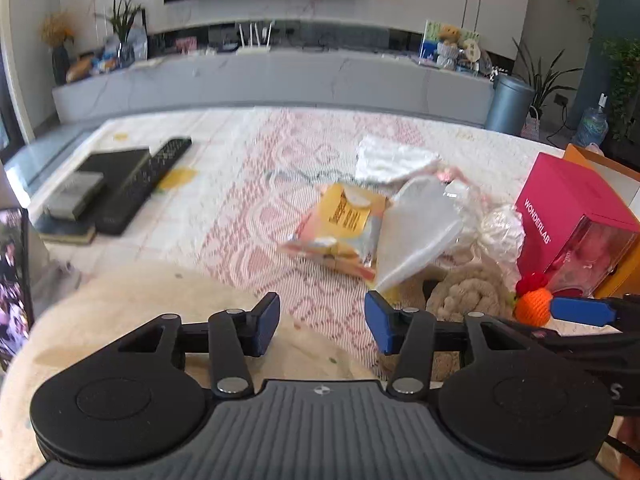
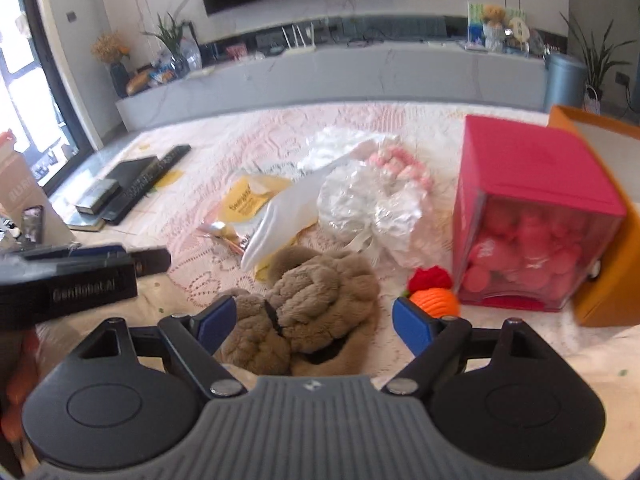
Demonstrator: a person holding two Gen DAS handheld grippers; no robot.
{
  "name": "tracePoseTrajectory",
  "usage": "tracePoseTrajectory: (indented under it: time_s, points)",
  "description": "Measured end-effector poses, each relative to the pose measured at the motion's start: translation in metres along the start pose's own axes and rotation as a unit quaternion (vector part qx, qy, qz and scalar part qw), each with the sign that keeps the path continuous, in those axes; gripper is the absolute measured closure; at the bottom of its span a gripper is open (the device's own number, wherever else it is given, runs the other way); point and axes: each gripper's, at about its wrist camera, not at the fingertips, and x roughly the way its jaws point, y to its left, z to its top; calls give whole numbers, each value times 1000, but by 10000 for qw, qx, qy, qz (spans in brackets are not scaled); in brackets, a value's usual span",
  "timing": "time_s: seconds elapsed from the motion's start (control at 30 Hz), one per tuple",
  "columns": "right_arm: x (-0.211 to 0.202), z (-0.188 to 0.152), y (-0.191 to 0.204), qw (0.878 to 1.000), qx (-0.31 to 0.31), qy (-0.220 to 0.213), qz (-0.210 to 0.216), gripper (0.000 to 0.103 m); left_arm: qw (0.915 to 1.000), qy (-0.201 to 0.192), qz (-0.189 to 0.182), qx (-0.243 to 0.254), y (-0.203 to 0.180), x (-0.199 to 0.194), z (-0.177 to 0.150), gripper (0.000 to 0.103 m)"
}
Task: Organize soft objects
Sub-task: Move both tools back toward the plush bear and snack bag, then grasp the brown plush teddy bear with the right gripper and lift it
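A brown fluffy plush lies on the lace tablecloth, directly between the wide-spread fingers of my right gripper; the pads do not squeeze it. To its right sits an orange and red knitted toy. Behind it are a white glove, a yellow packet, crumpled clear plastic and a pink knitted piece. My left gripper is open over bare tablecloth, left of the plush, with nothing between its fingers. One blue finger of the right gripper shows beside the orange toy.
A pink box with a clear front stands at the right, against an orange box. A black keyboard and dark books lie at the table's far left. White cloth lies further back.
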Motion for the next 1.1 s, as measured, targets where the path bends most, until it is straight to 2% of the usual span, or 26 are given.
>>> tracePoseTrajectory:
  time_s: [0.13, 0.33, 0.5, 0.67, 0.77, 0.8, 1.0, 1.1]
  points:
    - [24, 6, 2, 9992, 186, 292, -175, 19, 9993, 118, -98, -341, 9, 5, 0, 46]
    - [52, 10, 9, 9975, 275, 588, -269, 18, 9993, 250, -28, -259, 4, 7, 0, 46]
    - [62, 12, 13, 9974, 273, 606, -292, 20, 9990, 288, -86, -316, 5, 8, 0, 46]
    - [65, 13, 16, 9979, 85, 597, -253, 34, 9991, 311, -68, -270, 3, 8, 0, 46]
    - [60, 14, 18, 9986, -23, 470, -252, 50, 9991, 289, -98, -301, 4, 7, 0, 46]
    - [56, 14, 20, 9986, -93, 403, -324, 65, 9991, 269, -118, -312, 4, 6, -1, 46]
    - [44, 15, 10, 9993, 4, 362, -125, 67, 9991, 197, -182, -331, 4, 1, 1, 46]
    - [28, 21, 11, 9998, -112, 150, -113, 67, 9986, 147, -344, -380, 6, -3, 2, 46]
